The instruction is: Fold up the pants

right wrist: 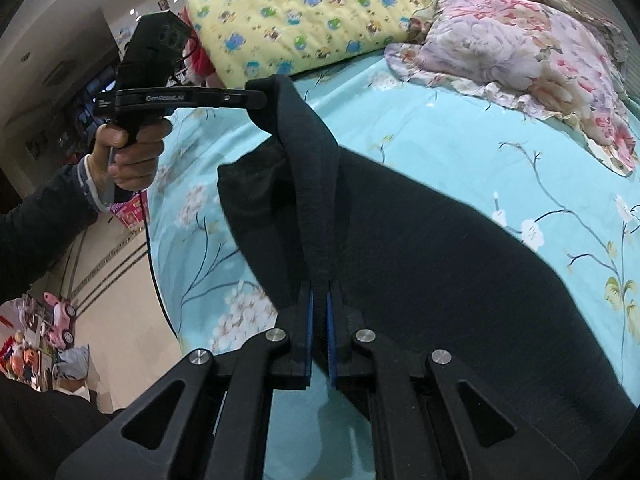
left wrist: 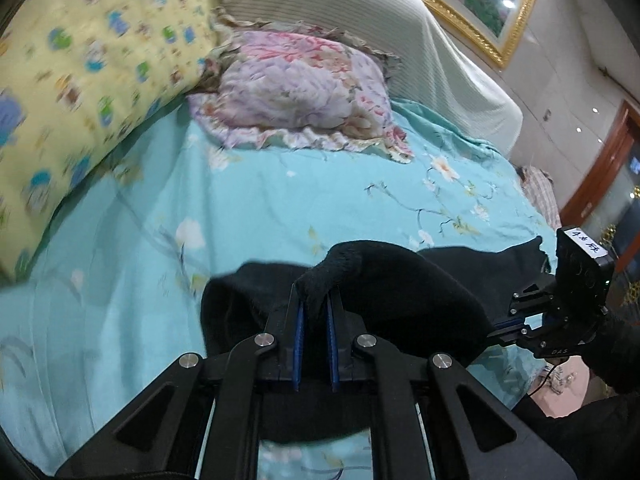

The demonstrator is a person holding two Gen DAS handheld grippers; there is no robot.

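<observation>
The left hand-held gripper (right wrist: 256,100) carries white lettering along its flat black side bar — it reads "GenRobot.AI"; a smaller white block sits at the bar's rear end, too small to read. The right hand-held gripper (left wrist: 516,320) bears a white label with blue handwriting — illegible; below, faint letters look like "DAS".

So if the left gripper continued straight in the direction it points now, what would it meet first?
Likely the turquoise bedsheet beyond the black pants that the left gripper pinches; the floral pillow lies further along. Depth is uncertain.
</observation>
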